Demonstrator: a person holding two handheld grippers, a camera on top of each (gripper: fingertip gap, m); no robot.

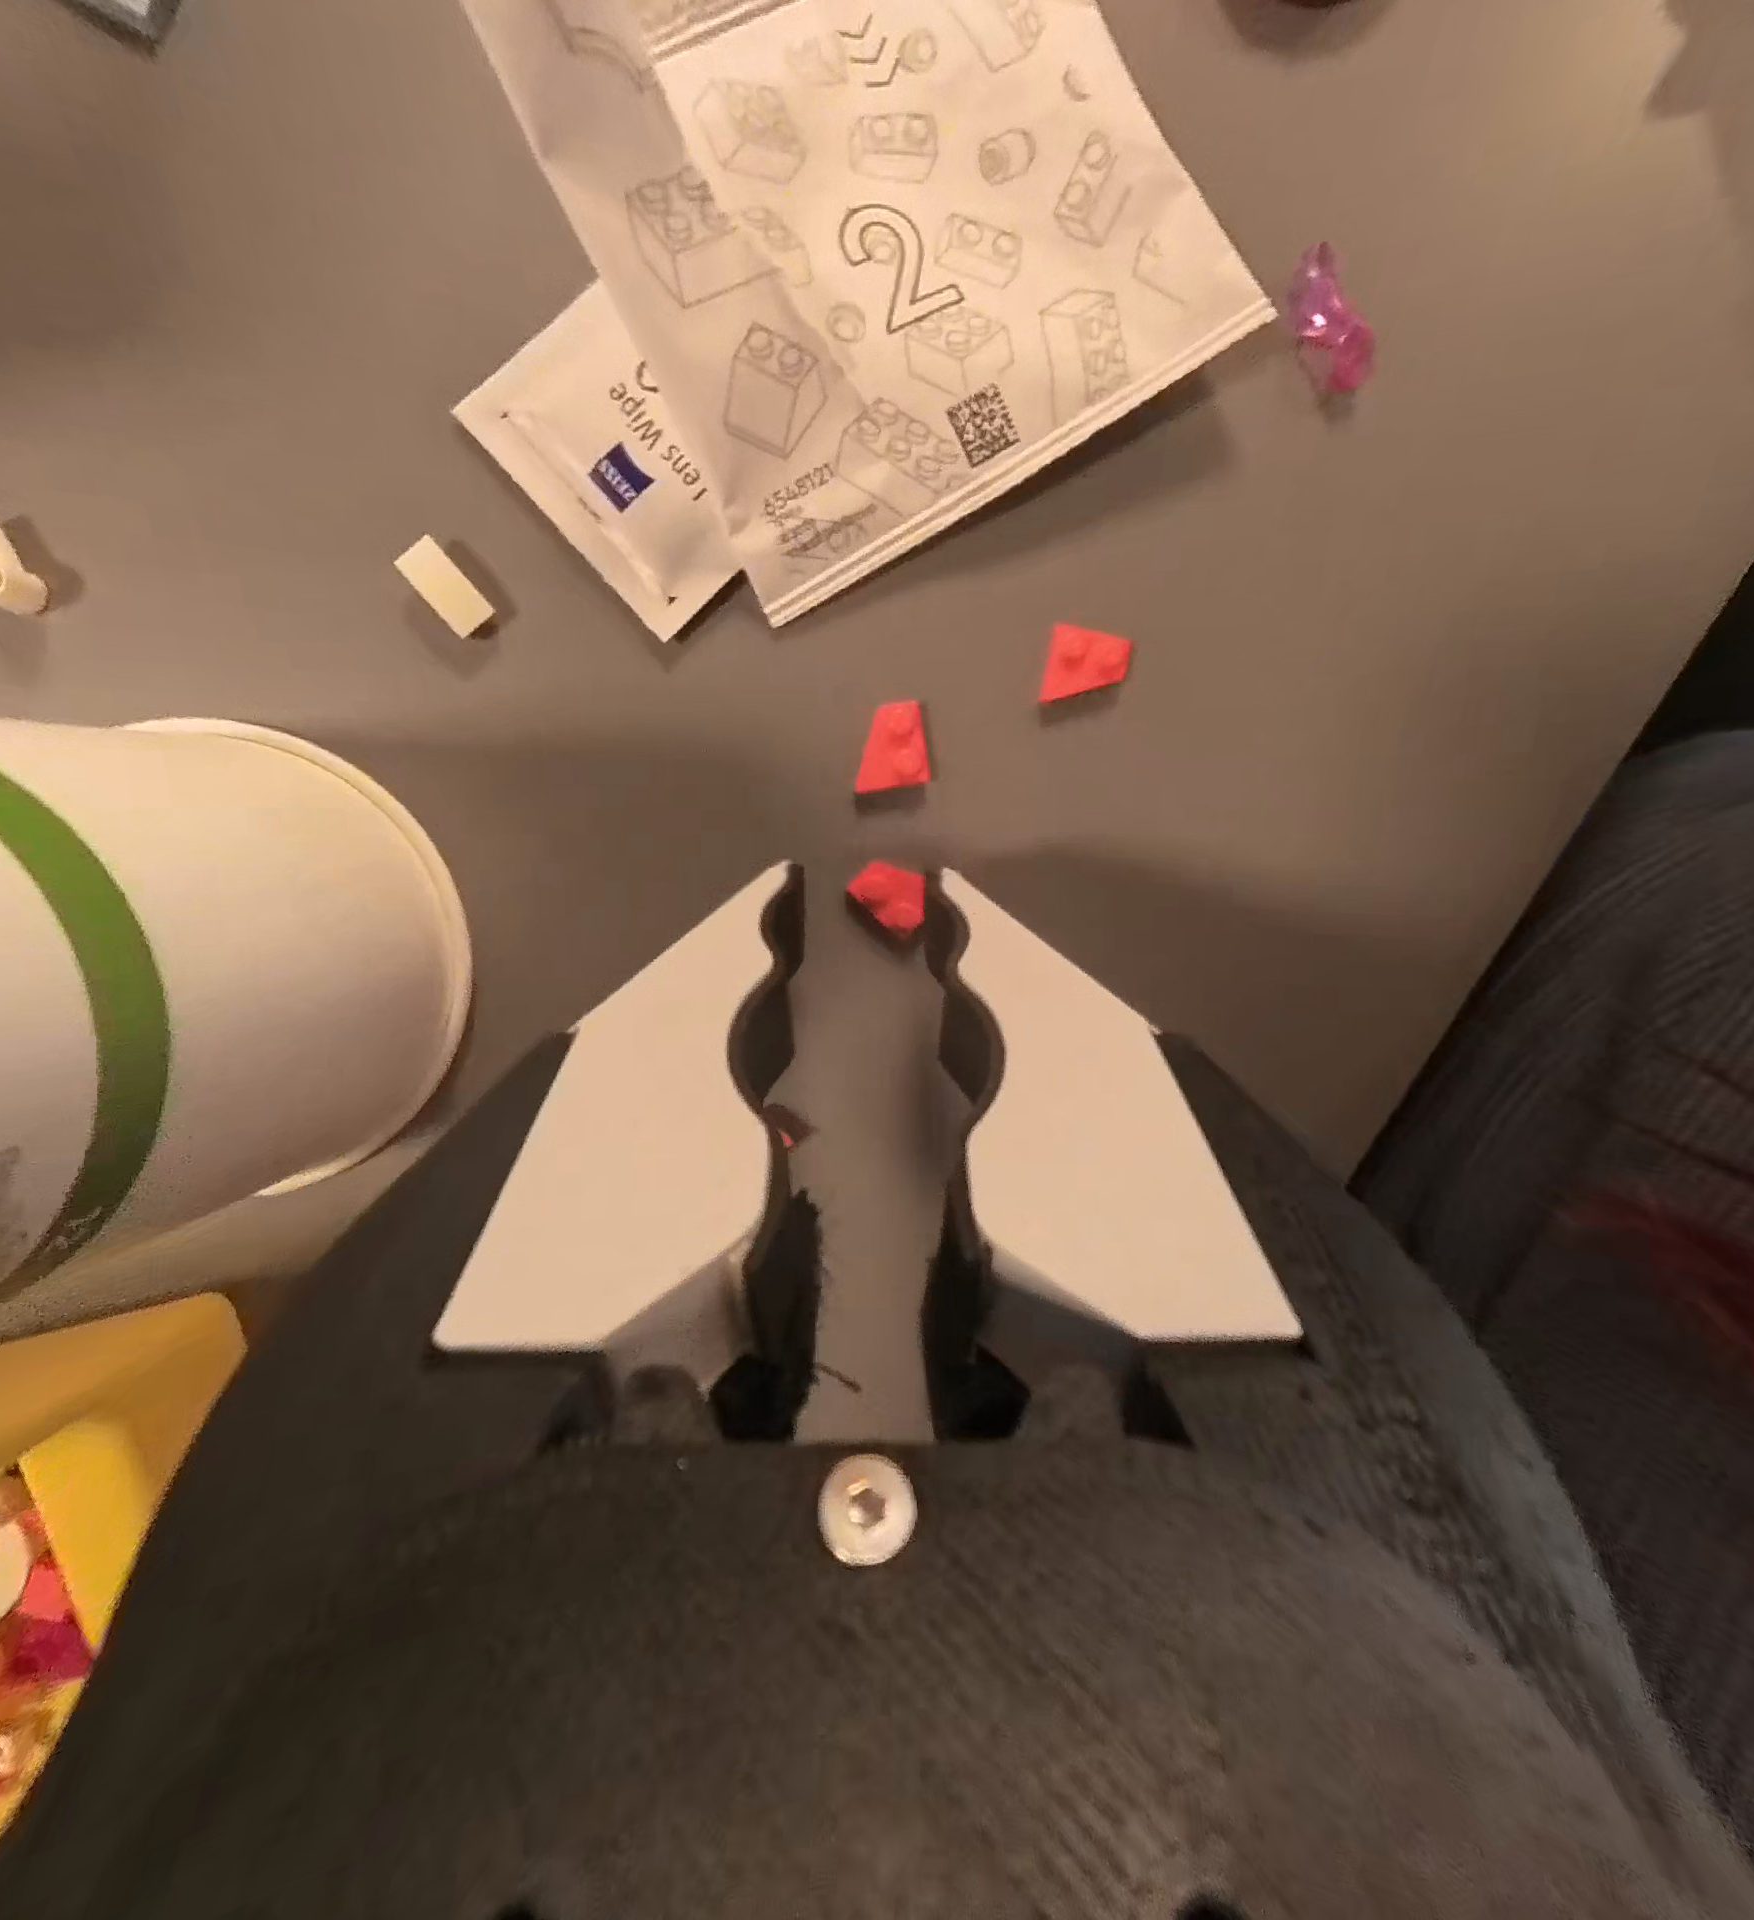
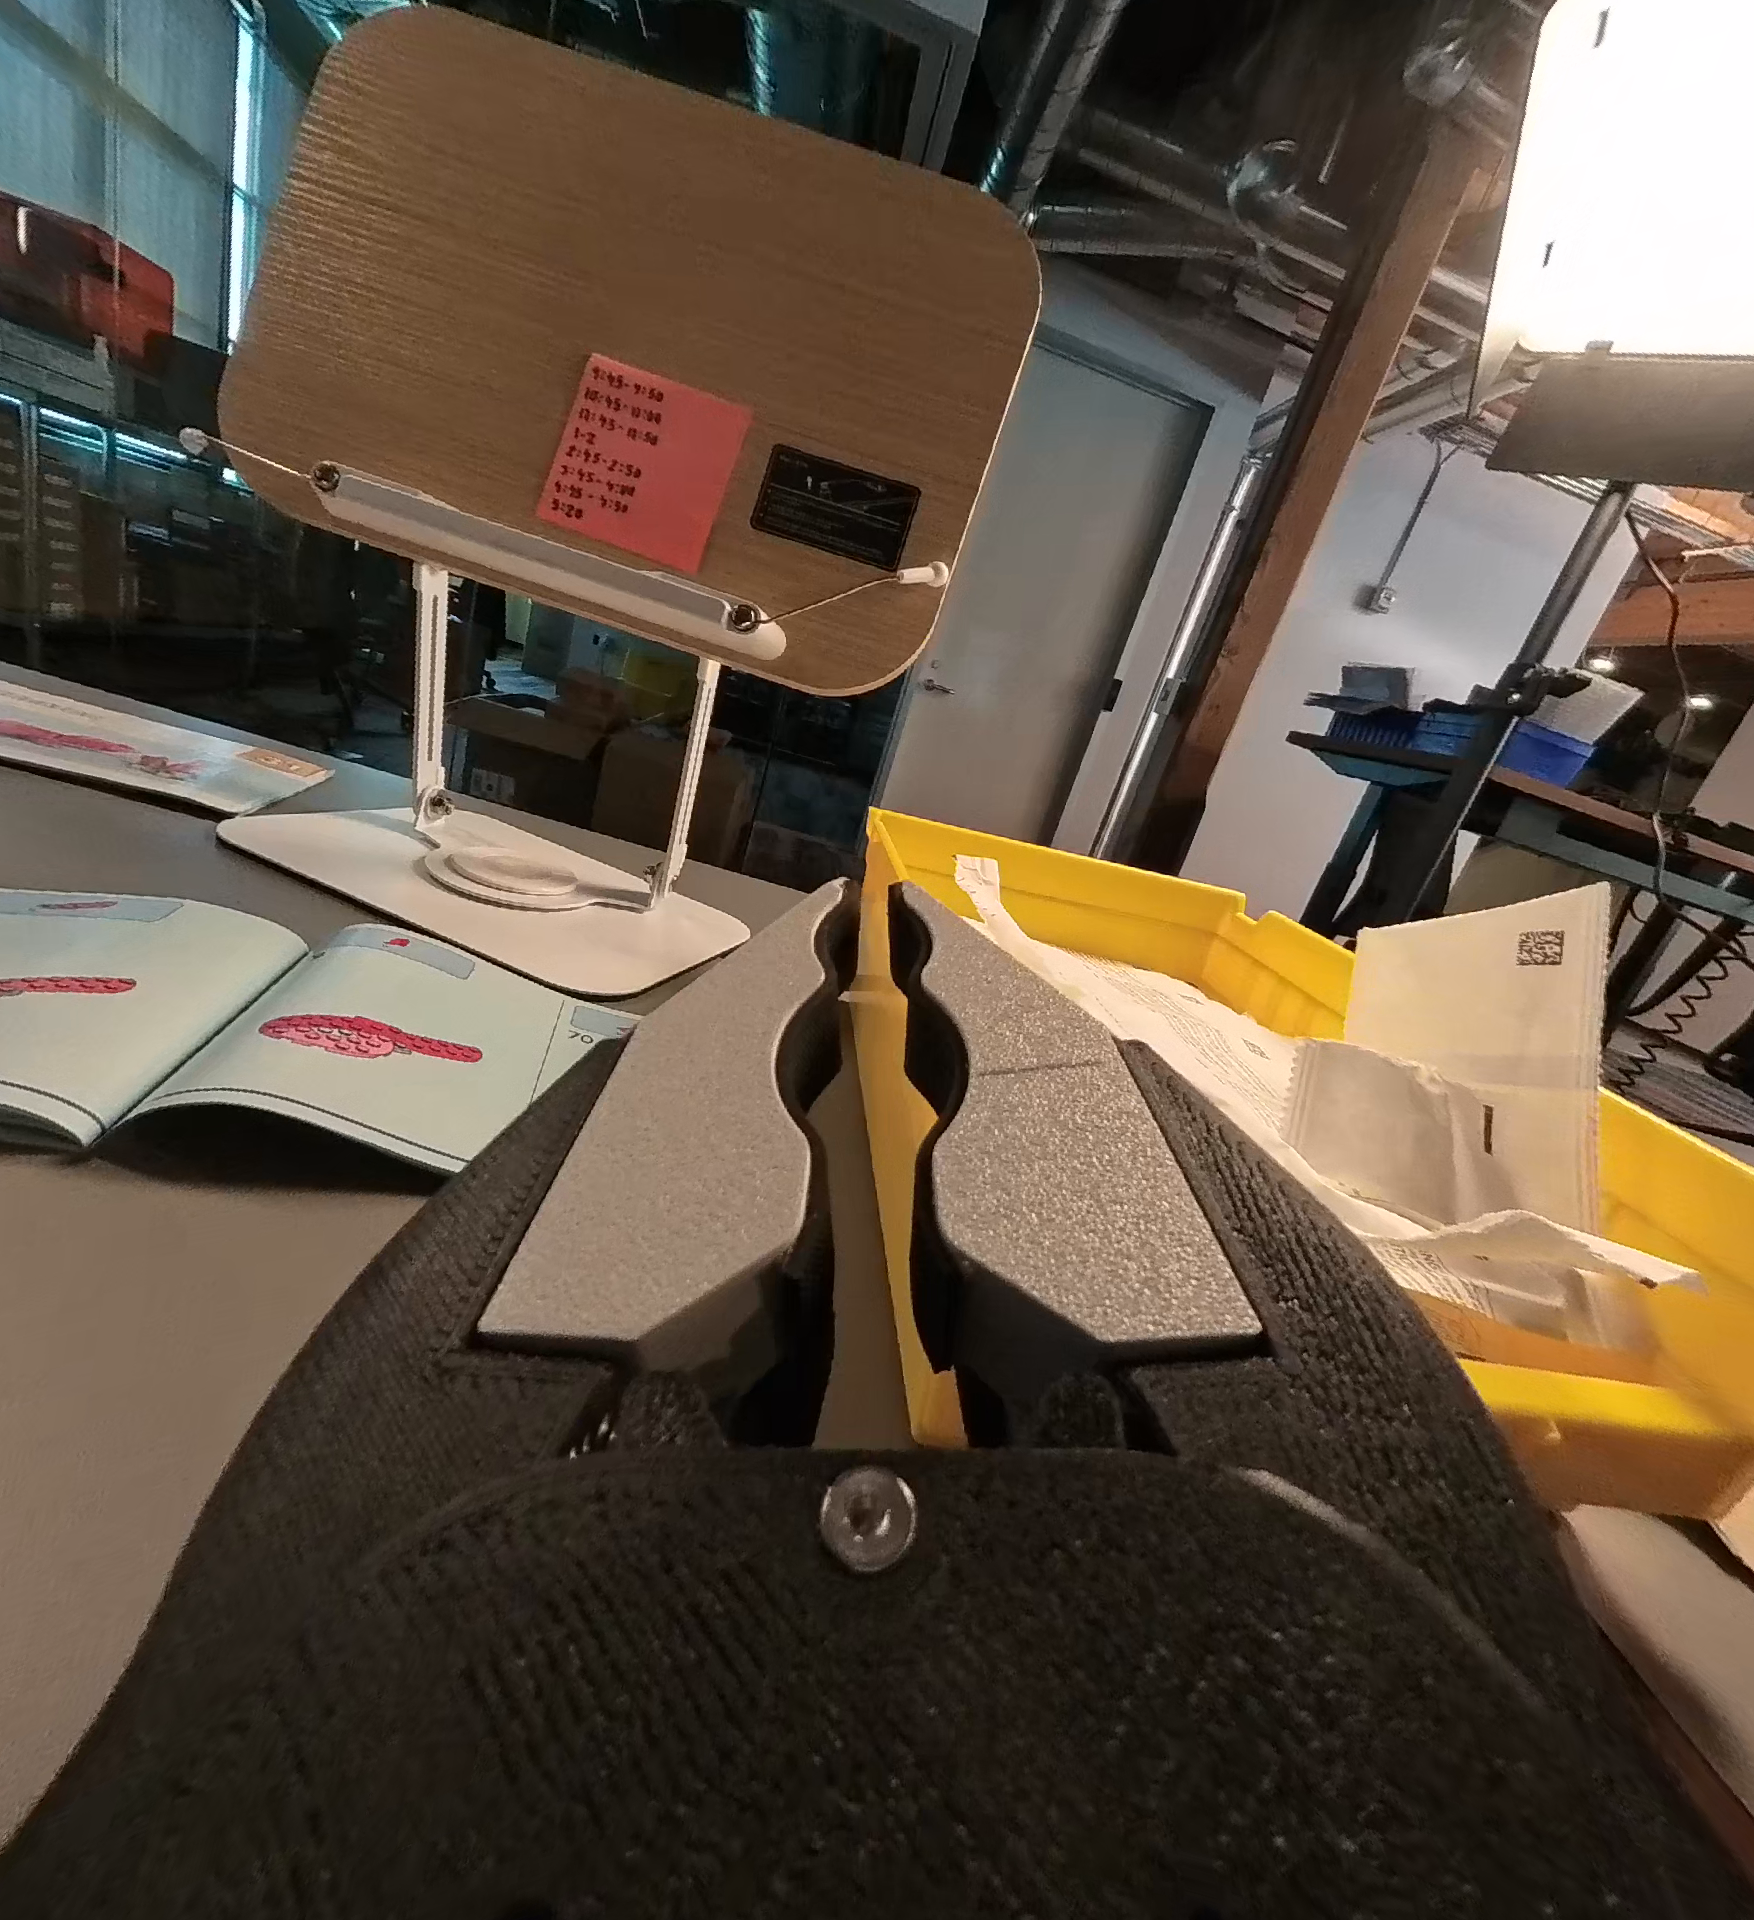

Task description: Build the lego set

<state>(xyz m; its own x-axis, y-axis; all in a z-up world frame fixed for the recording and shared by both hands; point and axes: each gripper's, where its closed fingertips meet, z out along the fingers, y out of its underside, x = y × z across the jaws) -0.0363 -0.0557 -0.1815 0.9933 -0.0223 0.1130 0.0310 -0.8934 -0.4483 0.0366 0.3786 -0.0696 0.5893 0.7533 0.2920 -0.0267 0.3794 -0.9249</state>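
Left gripper [image 1: 871, 883] points down at the grey table [image 1: 229, 312], jaws apart, pressing nothing; a small red wedge plate [image 1: 888, 894] lies flat between its tips, narrow end toward upper left. Two more red plates [image 1: 899, 748] lie just beyond. Right gripper [image 2: 868, 914] is level, pinching a thin cream strip [image 2: 871, 956] at the yellow bin [image 2: 1112, 894].

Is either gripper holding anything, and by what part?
Left gripper: nothing; a red piece lies between its open fingers, ungripped. Right gripper: nearly shut, hold unclear.
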